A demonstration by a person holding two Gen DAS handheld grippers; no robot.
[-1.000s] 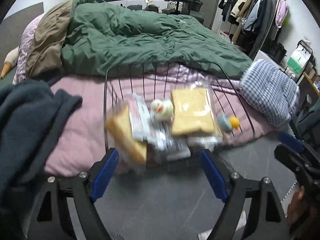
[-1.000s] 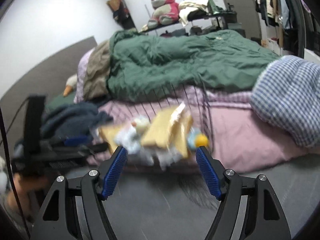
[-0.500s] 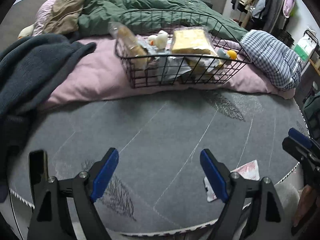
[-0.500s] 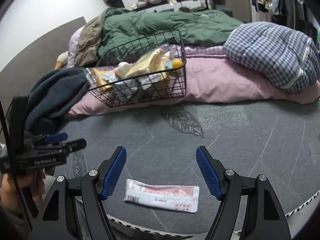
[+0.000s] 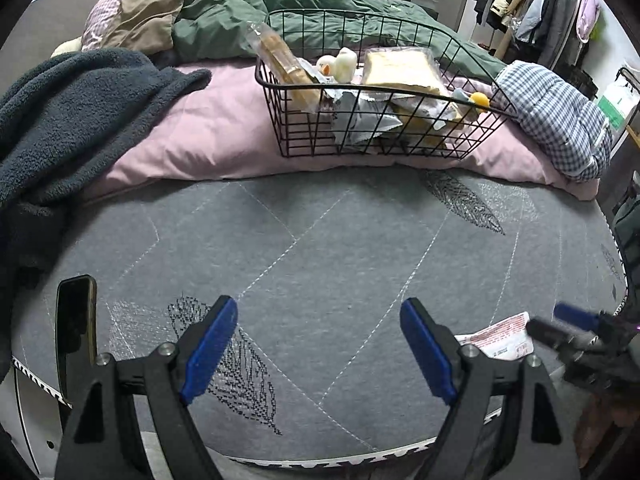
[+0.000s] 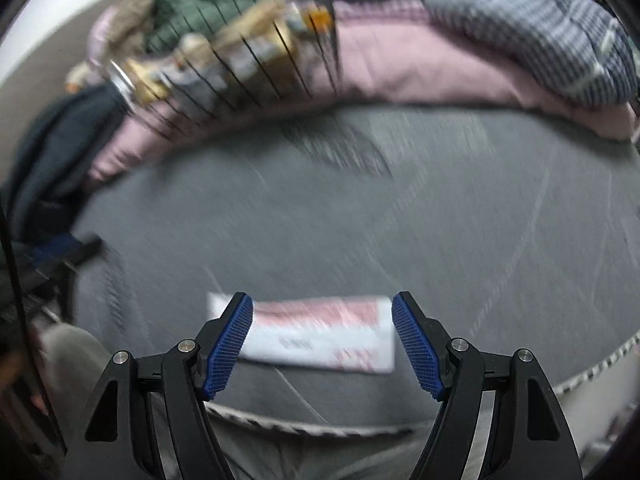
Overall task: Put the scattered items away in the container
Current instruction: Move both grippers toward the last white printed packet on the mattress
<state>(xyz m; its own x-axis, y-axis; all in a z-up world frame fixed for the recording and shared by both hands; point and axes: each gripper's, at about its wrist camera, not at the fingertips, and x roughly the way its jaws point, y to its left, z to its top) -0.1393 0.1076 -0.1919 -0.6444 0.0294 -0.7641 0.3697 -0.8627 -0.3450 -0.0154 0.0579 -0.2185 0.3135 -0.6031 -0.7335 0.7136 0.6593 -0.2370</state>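
Both hand-held grippers spread, left [image 5: 318,346], right [image 6: 322,344] over sachet [image 6: 320,334]; phone [image 5: 76,326] leftward (basket [image 5: 376,120] beyond)

A dark blue fleece blanket [image 5: 72,120] fills the left of the frame, with a green duvet [image 5: 248,12] at upper centre. A checked pillow [image 5: 556,120] lies at right, a clothes rack [image 5: 536,4] in the upper right corner, and a black phone [image 5: 76,332] at lower left.
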